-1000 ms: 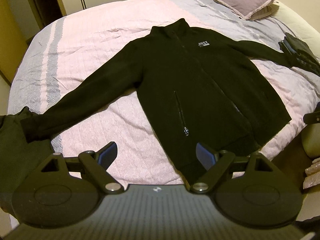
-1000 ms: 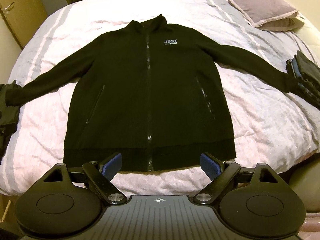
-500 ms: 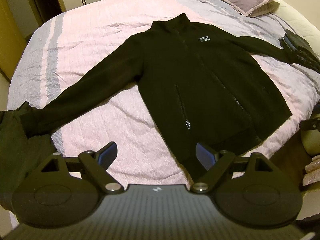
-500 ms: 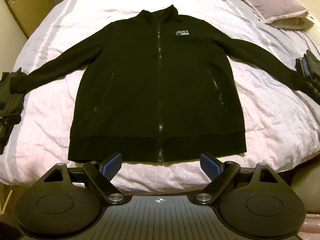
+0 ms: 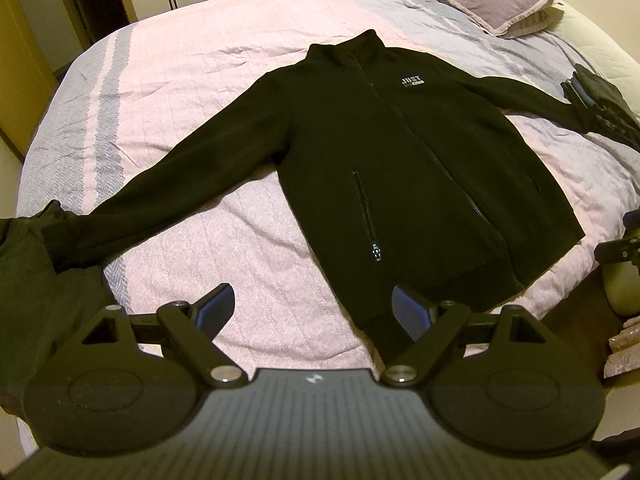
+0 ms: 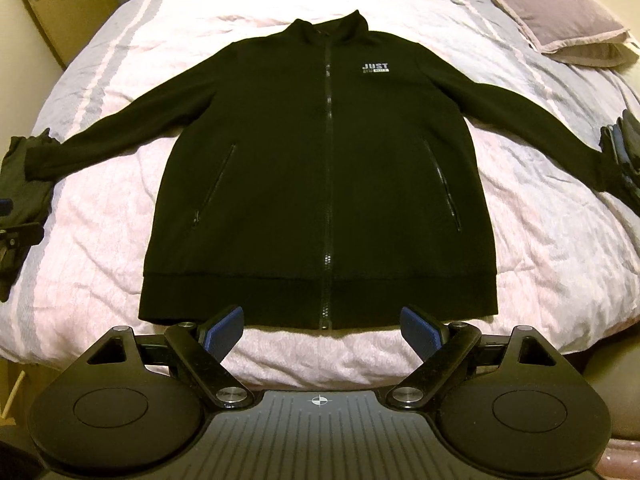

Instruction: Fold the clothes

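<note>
We see a black zip jacket (image 6: 320, 168) lying flat on its back on a pink bed (image 6: 540, 248), zipped all the way up, with both sleeves stretched out to the sides. The collar points to the far end of the bed, and the bottom band is at the near edge, close to us. Our right gripper (image 6: 320, 330) hangs just in front of the middle of that bottom band, and its two blue pads (image 6: 222, 330) are wide apart, holding nothing. Our left gripper (image 5: 312, 310) is off to the left, over the bare bed cover near the jacket's near left corner, and its pads are wide apart too, with nothing between them. We think the folding has not started yet, because the jacket is only spread out and smooth. The left sleeve (image 6: 104, 136) ends on a dark cloth pile (image 6: 20, 176) at the left edge of the bed, and the right sleeve (image 6: 540, 124) ends touching a dark stack of clothes (image 6: 626, 160) at the right edge. A purple pillow (image 6: 560, 12) sits at the far right. Next, we think each gripper should reach out to a sleeve, pinch it near the cuff, and bring it in across the chest, taking care not to grab the other clothes under the cuffs.
</note>
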`<state>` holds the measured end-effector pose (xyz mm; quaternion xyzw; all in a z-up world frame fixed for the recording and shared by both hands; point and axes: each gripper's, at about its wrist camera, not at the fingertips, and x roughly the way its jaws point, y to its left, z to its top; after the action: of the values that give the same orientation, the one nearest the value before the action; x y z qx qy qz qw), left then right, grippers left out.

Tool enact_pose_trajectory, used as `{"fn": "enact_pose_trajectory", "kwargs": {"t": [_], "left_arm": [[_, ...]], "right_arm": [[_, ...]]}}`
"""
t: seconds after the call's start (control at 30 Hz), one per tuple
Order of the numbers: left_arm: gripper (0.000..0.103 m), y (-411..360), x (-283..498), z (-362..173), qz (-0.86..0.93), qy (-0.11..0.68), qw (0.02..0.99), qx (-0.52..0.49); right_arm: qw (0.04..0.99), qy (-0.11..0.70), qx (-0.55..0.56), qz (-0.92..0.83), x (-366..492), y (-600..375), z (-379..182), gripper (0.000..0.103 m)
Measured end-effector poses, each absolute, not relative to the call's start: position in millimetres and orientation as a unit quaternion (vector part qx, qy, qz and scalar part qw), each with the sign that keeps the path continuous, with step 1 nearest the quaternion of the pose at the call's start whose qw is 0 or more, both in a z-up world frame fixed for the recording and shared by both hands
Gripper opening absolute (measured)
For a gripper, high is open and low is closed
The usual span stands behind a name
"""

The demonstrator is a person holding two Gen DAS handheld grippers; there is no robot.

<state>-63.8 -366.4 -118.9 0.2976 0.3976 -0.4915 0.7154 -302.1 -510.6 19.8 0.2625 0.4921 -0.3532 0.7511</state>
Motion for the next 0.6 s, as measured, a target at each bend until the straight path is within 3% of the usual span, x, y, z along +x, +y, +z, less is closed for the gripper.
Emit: {"fn": "enact_pose_trajectory", "kwargs": {"t": [0.6], "left_arm": [[0.083,-361.1,-64.6,-114.8,-0.445,0.402,0.747,0.287]], "right_arm": [[0.768,0.497,0.245,-0.322,-300.6,-533.7,16.8,0.088]]}}
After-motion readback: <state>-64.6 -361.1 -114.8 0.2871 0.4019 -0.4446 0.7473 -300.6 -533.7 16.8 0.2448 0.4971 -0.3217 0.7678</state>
